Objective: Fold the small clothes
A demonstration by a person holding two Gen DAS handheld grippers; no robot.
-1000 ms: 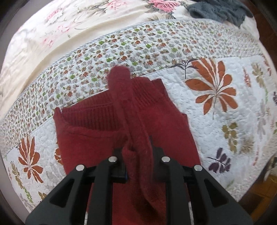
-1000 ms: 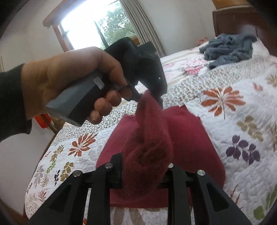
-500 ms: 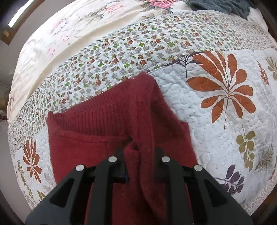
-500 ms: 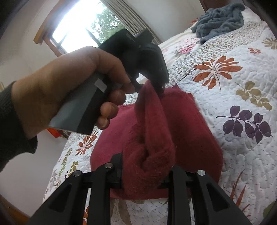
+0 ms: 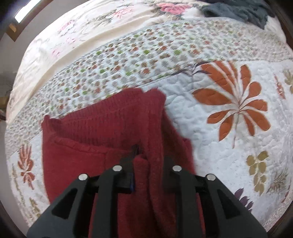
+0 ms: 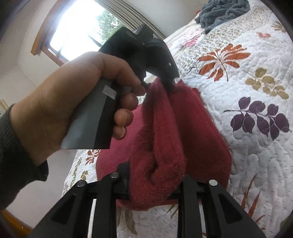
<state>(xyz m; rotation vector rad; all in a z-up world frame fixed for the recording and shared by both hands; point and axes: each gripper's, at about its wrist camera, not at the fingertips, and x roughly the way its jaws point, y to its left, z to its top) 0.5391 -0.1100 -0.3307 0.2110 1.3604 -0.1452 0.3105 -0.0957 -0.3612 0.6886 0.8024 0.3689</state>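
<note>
A dark red knitted garment lies on the bed, spread over a white quilt printed with orange, olive and purple leaves. Its ribbed edge faces the band of small flowers across the quilt, and part of the cloth is lifted off the bed in a ridge between the two tools.

The left gripper has its fingers drawn narrow on a fold of the red knit, which bunches up between them and trails forward over the flat part of the garment. In the right wrist view that same left gripper shows from the side, nipping the top of the raised fold, with the person's hand wrapped round its grey and black handle and a dark sleeve at the wrist.

The right gripper also has its fingers closed in on the cloth: a thick rolled wad of red knit fills the gap between them. The fingertips are buried in the fabric, so I cannot say how far in they bite.

Further up the bed a grey-blue crumpled cloth sits on a cream sheet with pink flowers, well apart from the red garment. A bright window with a wooden frame stands behind the hand.
</note>
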